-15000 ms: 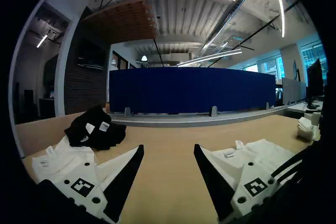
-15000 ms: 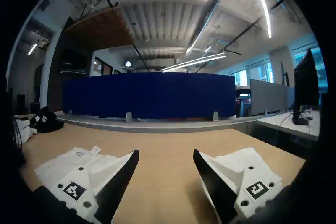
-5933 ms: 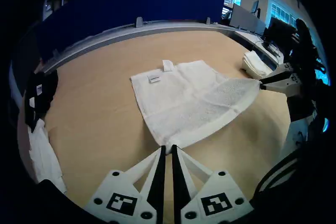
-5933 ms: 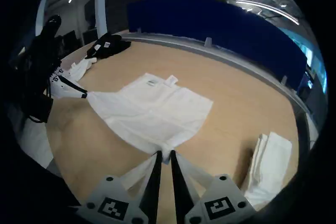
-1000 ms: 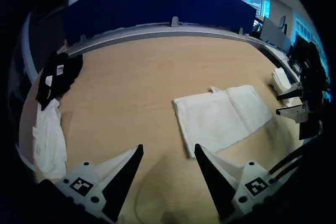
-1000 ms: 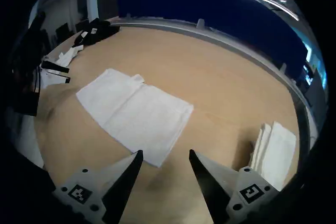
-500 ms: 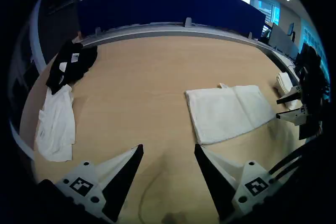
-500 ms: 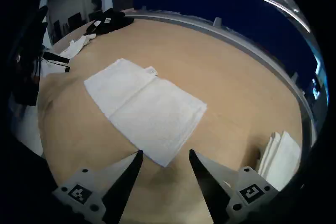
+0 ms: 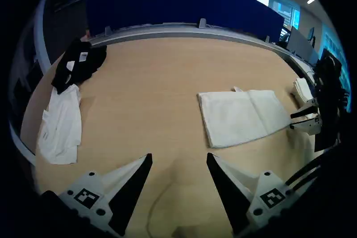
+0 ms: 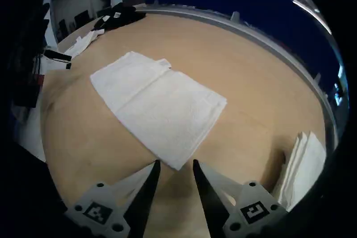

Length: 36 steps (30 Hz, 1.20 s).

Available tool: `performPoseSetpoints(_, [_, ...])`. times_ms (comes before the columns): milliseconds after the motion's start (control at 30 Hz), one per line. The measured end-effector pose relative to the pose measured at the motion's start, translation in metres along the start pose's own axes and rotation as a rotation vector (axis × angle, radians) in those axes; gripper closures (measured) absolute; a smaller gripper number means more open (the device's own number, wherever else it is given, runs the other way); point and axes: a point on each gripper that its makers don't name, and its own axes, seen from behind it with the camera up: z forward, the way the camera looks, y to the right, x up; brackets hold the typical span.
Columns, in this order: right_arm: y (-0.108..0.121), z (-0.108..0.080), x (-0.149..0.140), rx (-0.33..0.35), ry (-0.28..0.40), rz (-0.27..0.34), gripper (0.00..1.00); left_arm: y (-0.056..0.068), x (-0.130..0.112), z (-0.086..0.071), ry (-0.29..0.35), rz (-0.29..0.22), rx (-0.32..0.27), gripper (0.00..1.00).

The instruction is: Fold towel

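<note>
Towel (image 10: pixel 156 104) lies flat on the tabletop (image 9: pixel 147 86), and judging by its doubled layer and the ridge across it, it is already folded once. My right gripper (image 10: pixel 175 162) sits at the towel's near corner, its fingers a narrow gap apart with the corner tip between them, not pressing on it. My left gripper (image 9: pixel 178 154) hangs well back from the towel's other end, fingers wide apart and holding nothing.

The main risk, I think, is the pinch. If I catch only the tip or only the top layer, the cloth could slip out or the first fold could peel open on the lift. If I lift with the right while the left is this far off, the towel would probably drag askew.

Nothing here sits in a container. A stack (image 10: pixel 303 166) of folded cloths lies beyond the towel's right-gripper end. A white cloth (image 9: pixel 60 122) and a black cloth (image 9: pixel 78 62) lie loose well beyond its other end.
</note>
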Motion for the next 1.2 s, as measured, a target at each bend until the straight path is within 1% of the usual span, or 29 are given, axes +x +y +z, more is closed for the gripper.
performPoseSetpoints(267, [-0.001, 0.004, -0.004, 0.006, -0.016, -0.022, 0.55, -0.001, -0.002, -0.001, -0.003, -0.006, 0.001, 0.1])
performPoseSetpoints(333, [-0.003, 0.005, -0.005, 0.012, -0.02, -0.026, 0.65, -0.002, -0.003, -0.001, -0.003, -0.006, 0.003, 0.1])
performPoseSetpoints(400, [-0.004, 0.006, -0.006, 0.018, -0.023, -0.029, 0.72, -0.003, -0.003, -0.001, -0.003, -0.007, 0.005, 0.1])
performPoseSetpoints(533, [-0.006, 0.007, -0.005, 0.025, -0.021, -0.027, 0.8, -0.004, -0.003, -0.002, -0.003, -0.01, 0.005, 0.1])
performPoseSetpoints(667, [-0.008, 0.007, -0.005, 0.033, -0.021, -0.021, 0.91, -0.006, -0.005, -0.002, -0.005, -0.013, 0.008, 0.1])
performPoseSetpoints(733, [-0.008, 0.007, -0.004, 0.032, -0.02, -0.018, 0.94, -0.007, -0.005, -0.002, -0.006, -0.014, 0.008, 0.1])
performPoseSetpoints(800, [-0.007, 0.007, -0.003, 0.029, -0.019, -0.017, 0.95, -0.007, -0.006, -0.002, -0.007, -0.015, 0.008, 0.1])
performPoseSetpoints(1000, [-0.005, 0.005, 0.006, 0.01, -0.009, -0.036, 0.96, -0.008, -0.005, -0.006, -0.008, -0.022, 0.006, 0.1])
performPoseSetpoints(1200, [-0.006, -0.005, 0.031, 0.006, 0.027, -0.062, 0.96, -0.012, -0.002, -0.015, -0.005, -0.046, 0.008, 0.1])
